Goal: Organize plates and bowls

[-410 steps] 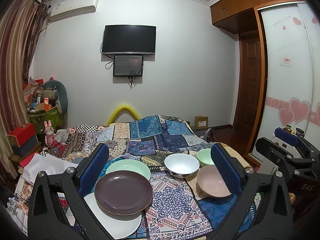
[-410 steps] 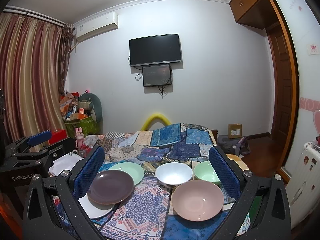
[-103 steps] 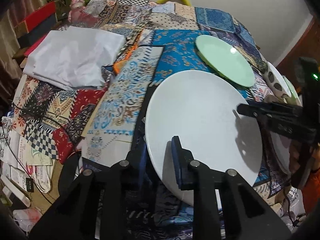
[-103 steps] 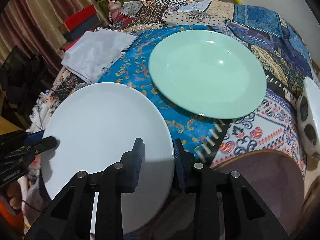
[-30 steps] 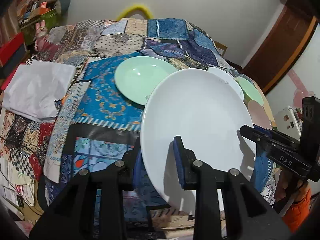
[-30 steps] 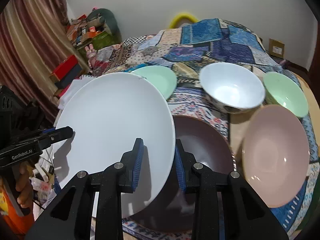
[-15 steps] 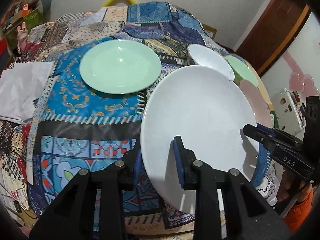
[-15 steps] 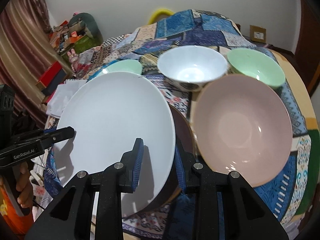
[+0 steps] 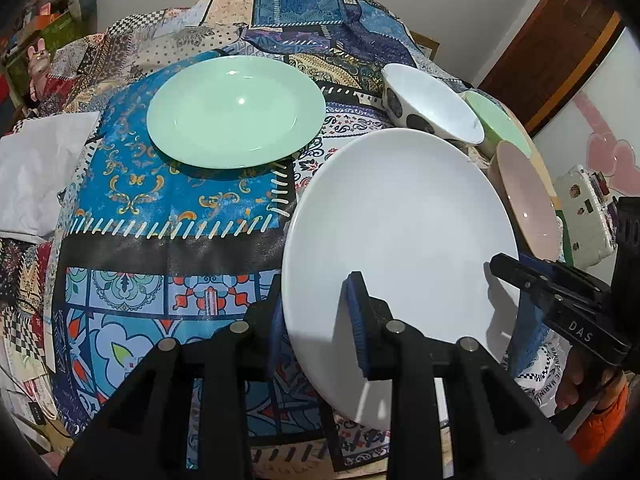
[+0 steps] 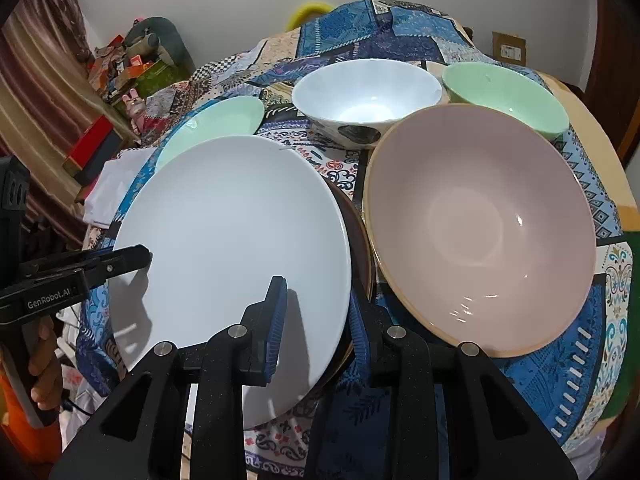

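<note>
Both grippers are on the white plate [image 9: 400, 232], one at each side. The left gripper [image 9: 316, 316] is clamped on the plate's near-left rim, one blue pad on top, the other tucked beneath. The right gripper [image 10: 316, 316] bites the opposite edge the same way, rim pinched between its blue pads. In the right wrist view the plate sits tilted over a dark brown plate [image 10: 362, 240], of which only a thin crescent peeks out along the right side (whether the two touch, I can't tell).

Just beside that stack stands the pink bowl [image 10: 480, 228], big and upright on the patterned cloth [image 9: 168, 216]. Behind it, the white bowl [image 10: 366, 96] with dark spots on its outside, and the green bowl [image 10: 506, 92] next to it. The green plate [image 9: 236, 112] lies flat on the blue patch of cloth, apart from the white plate, at the far left. A folded white cloth [image 9: 36, 168] rests at the left edge.
</note>
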The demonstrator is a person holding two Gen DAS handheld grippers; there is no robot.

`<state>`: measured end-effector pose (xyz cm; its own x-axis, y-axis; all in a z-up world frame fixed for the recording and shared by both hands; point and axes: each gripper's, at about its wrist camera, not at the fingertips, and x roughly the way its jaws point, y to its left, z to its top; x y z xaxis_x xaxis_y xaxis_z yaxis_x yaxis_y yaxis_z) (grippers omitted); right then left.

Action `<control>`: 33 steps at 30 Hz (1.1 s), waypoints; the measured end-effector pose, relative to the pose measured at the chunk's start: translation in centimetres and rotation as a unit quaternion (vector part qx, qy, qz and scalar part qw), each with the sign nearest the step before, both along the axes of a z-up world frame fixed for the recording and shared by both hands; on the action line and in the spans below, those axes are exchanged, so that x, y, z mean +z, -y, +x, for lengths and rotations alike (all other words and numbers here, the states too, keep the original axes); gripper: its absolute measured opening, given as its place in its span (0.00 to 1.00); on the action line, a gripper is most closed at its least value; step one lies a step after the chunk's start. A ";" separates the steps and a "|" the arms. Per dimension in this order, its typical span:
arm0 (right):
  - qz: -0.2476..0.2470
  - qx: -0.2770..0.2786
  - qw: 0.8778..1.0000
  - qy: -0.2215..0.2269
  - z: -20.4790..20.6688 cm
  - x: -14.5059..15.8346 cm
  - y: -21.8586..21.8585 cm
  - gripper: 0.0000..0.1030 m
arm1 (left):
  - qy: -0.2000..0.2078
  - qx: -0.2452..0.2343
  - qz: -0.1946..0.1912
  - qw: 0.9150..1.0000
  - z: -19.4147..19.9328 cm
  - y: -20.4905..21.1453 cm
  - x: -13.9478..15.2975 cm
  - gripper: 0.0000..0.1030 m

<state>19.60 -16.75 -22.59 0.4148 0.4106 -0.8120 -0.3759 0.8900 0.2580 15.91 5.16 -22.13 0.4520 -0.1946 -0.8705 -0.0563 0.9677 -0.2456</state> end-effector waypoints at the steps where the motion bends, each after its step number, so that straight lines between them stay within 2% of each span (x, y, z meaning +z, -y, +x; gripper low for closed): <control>1: 0.000 -0.001 1.000 -0.001 0.1 0.0 0.0 0.27 | -0.001 0.001 0.000 1.000 0.1 0.0 -0.1 0.28; 11: 0.004 -0.013 1.000 -0.005 0.2 -0.5 -0.1 0.27 | -0.010 0.003 0.003 1.000 1.1 -0.2 -1.2 0.32; 33: 0.017 -0.019 1.000 0.002 -0.3 -0.2 0.8 0.27 | -0.020 -0.006 0.006 1.000 1.9 0.3 -2.2 0.32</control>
